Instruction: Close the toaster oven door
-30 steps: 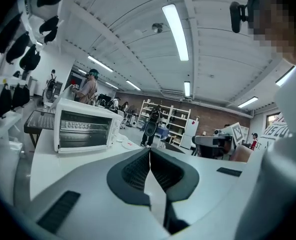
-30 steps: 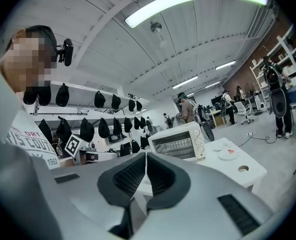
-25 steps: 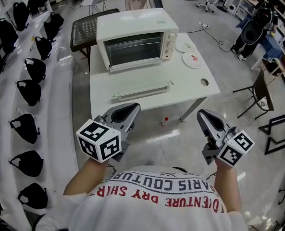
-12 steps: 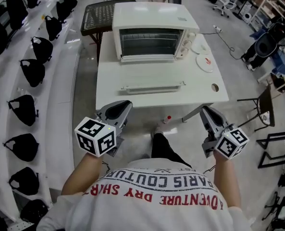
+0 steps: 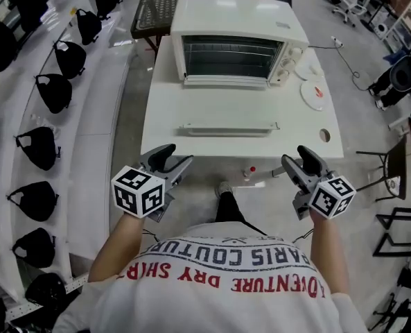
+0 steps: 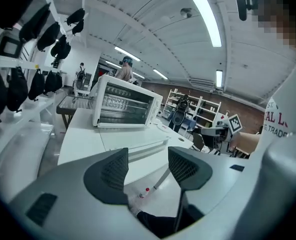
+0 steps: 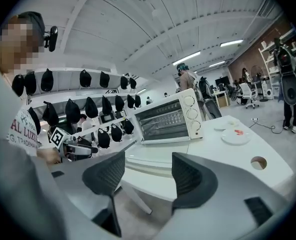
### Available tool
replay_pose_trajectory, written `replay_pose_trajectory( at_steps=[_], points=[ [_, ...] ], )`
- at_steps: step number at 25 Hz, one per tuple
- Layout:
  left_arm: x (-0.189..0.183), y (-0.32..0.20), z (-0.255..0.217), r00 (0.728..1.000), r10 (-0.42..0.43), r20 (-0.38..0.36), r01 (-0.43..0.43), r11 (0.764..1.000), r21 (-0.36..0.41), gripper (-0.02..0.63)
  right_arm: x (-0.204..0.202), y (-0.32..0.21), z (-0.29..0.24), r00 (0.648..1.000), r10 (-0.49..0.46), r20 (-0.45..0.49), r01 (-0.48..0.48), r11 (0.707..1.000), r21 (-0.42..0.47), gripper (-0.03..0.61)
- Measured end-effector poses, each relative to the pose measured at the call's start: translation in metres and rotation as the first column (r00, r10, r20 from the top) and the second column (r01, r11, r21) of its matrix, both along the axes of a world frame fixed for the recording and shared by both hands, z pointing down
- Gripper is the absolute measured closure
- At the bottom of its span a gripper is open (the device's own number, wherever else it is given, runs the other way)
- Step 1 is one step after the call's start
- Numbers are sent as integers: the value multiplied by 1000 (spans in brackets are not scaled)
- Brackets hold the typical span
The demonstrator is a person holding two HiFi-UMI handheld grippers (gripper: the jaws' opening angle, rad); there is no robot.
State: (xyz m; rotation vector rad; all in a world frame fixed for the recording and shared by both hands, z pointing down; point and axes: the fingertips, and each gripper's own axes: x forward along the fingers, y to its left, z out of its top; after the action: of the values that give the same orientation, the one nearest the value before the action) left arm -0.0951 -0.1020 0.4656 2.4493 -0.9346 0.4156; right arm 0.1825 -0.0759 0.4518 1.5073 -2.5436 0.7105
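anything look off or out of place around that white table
The white toaster oven has its glass door folded down flat over the white table, leaving the cavity open. A small red-capped white bottle sits on the grey floor by the table's near edge, an odd spot. Nothing looks spilled.

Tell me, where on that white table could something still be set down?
Bare: the white table along its left edge, beside the white toaster oven and its lowered glass door; the front strip between door handle and near edge. Crowded: the right side, with two white plates and a round hole.
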Motion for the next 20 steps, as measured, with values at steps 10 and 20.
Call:
replay_pose_trajectory(
  at_steps=[10, 20],
  points=[
    [0, -51, 62, 986, -93, 137, 103, 992, -69, 307, 19, -47, 69, 998, -48, -47, 41, 991, -128, 273],
    [1, -85, 111, 975, -131, 181, 159, 975, -153, 307, 18, -85, 116, 994, -76, -82, 55, 972, -227, 273]
  ],
)
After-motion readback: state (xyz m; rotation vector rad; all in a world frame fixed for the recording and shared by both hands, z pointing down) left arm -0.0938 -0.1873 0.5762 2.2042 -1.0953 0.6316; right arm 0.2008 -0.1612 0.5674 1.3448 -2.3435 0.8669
